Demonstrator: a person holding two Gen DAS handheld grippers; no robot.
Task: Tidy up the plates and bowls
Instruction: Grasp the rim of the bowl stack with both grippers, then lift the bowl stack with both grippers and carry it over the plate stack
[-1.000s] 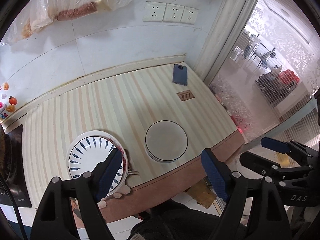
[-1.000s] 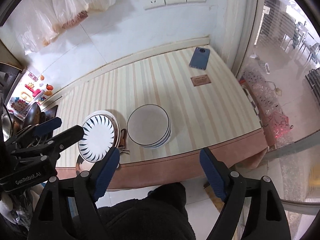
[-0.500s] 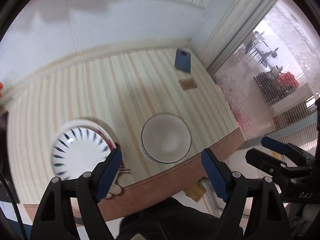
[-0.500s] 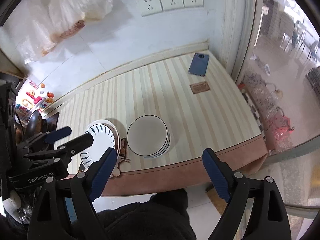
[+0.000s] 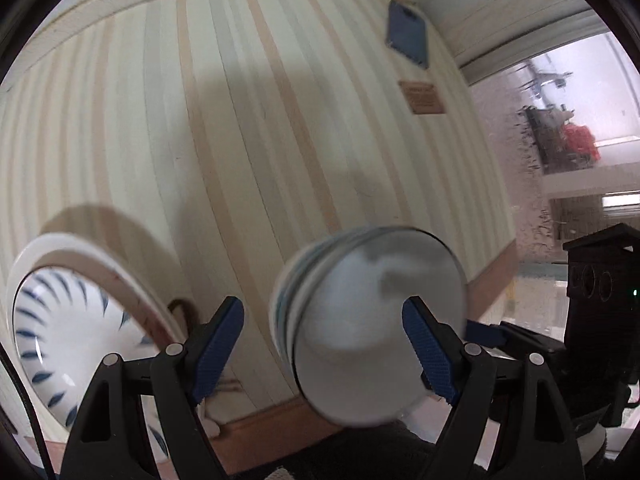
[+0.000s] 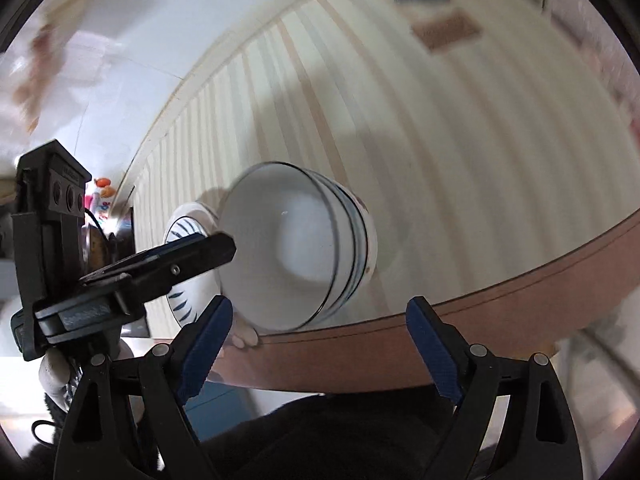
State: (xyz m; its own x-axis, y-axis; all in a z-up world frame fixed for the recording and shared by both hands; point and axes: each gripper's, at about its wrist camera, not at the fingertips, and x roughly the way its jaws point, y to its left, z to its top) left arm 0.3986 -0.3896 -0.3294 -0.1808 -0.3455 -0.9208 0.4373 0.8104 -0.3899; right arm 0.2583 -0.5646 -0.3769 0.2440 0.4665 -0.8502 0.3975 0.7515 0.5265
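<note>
Both grippers are hanging over the near edge of the striped table [image 5: 168, 128], pointing steeply down. The left gripper [image 5: 323, 348] is standing with jaws apart, straddling the near rim of the bowls [image 5: 372, 320], pads not visibly pressing. The right gripper [image 6: 319, 346] is spread wide with nothing between its jaws. The bowls [image 6: 296, 244] are sitting stacked near the table edge, just right of the blue-patterned plate [image 5: 68, 332]. A phone [image 5: 408, 34] is lying at the far corner.
</note>
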